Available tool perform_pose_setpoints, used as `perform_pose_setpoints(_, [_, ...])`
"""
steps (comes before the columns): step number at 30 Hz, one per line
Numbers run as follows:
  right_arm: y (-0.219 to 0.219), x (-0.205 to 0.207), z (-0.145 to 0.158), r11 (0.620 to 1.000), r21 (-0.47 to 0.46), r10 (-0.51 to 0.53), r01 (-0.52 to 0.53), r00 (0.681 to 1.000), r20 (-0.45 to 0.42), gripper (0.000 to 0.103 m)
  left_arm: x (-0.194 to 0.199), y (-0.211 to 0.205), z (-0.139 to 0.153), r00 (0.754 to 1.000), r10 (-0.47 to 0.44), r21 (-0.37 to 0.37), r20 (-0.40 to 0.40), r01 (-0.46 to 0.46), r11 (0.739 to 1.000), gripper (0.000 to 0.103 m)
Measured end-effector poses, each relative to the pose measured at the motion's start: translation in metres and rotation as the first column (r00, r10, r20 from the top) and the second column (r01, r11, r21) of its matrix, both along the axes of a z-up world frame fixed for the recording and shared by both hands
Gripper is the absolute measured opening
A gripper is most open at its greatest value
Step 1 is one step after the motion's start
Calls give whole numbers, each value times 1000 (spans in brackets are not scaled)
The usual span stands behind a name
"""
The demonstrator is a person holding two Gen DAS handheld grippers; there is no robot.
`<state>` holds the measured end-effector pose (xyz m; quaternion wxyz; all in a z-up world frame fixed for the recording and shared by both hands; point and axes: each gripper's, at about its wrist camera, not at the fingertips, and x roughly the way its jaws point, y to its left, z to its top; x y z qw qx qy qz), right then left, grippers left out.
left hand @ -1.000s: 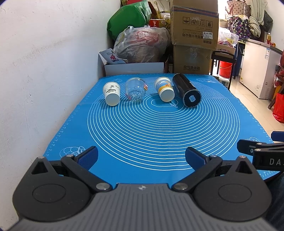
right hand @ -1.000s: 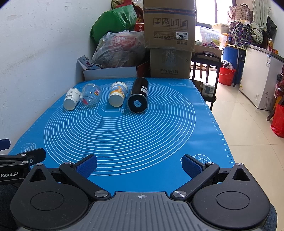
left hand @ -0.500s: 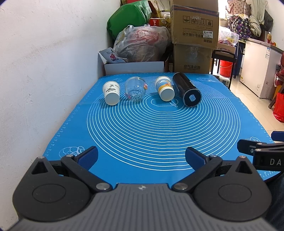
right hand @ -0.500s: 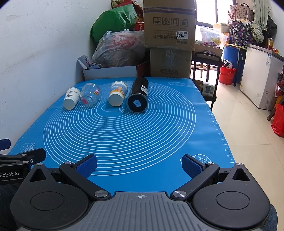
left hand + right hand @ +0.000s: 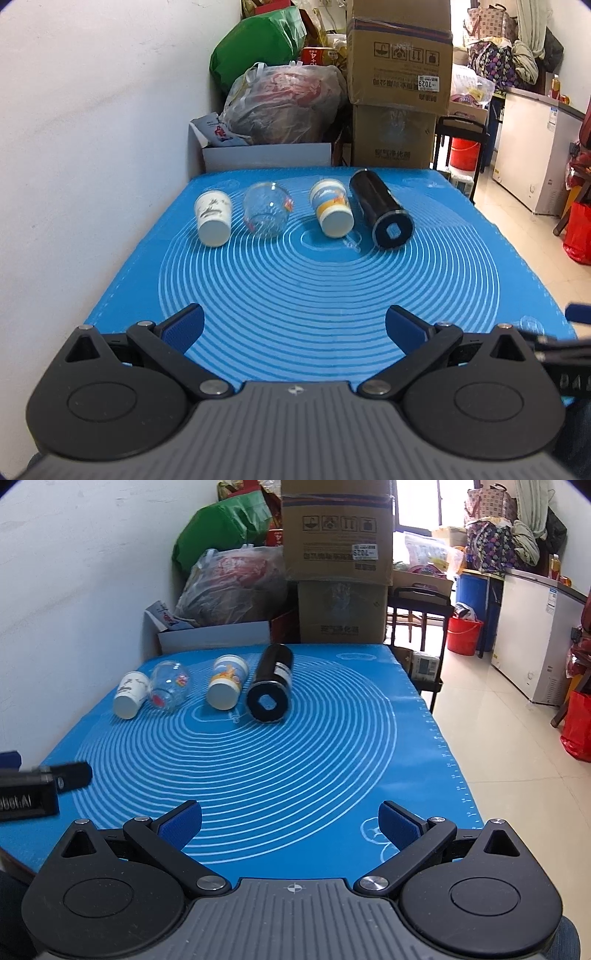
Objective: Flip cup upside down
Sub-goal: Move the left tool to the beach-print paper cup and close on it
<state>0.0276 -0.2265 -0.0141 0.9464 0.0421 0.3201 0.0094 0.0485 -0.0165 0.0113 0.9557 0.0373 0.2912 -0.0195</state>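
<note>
Nothing of the task appears to be done: four vessels are seen lying on their sides in a row across the upper middle of both views, bases turned toward the cameras, none stood mouth down. Which one is meant as the cup cannot be told. All grasping, turning and setting down is judged to remain.

The left tongs [image 5: 294, 325] are held spread apart and empty at the bottom of the left view; the right tongs [image 5: 290, 821] are likewise spread apart and empty at the bottom of the right view. Both are well apart from the row.

At the left end of the row a white paper cup [image 5: 213, 218] with dark print is seen, tapered and matte. Just beside it a clear glass cup [image 5: 266, 214] is found, rounded and shiny, with red marks. Next a paper cup with blue and yellow print [image 5: 332, 212] is seen, then a black cylinder flask [image 5: 382, 214], glossy and straight-walled, its flat end bearing a recessed square.

The bench is covered by a blue mat [image 5: 325, 295], smooth and printed with pale concentric rings
</note>
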Motion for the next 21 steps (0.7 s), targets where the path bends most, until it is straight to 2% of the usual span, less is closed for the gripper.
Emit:
perform_pose_setpoints(8, [-18,29,-13,999,3,-41,41,999,-20,103,89,-15,-5,1000,10,12,-7,-10,1000,103])
perform_pose_setpoints(12, [-27,45,-25,998,5,-58,58,997,-45,103,132,-24,-8,999,27,-17,27,-27,999,103])
perform_pose_setpoints(15, [-33,58,-35,997,8,-75,76,995,-69,103,166,-35,-12,998,33,7,49,-34,999,103])
perform_pose_setpoints(21, [-46,79,-52,995,17,-95,97,991,-91,103,229,-52,-32,999,45,53,1,-45,998,103])
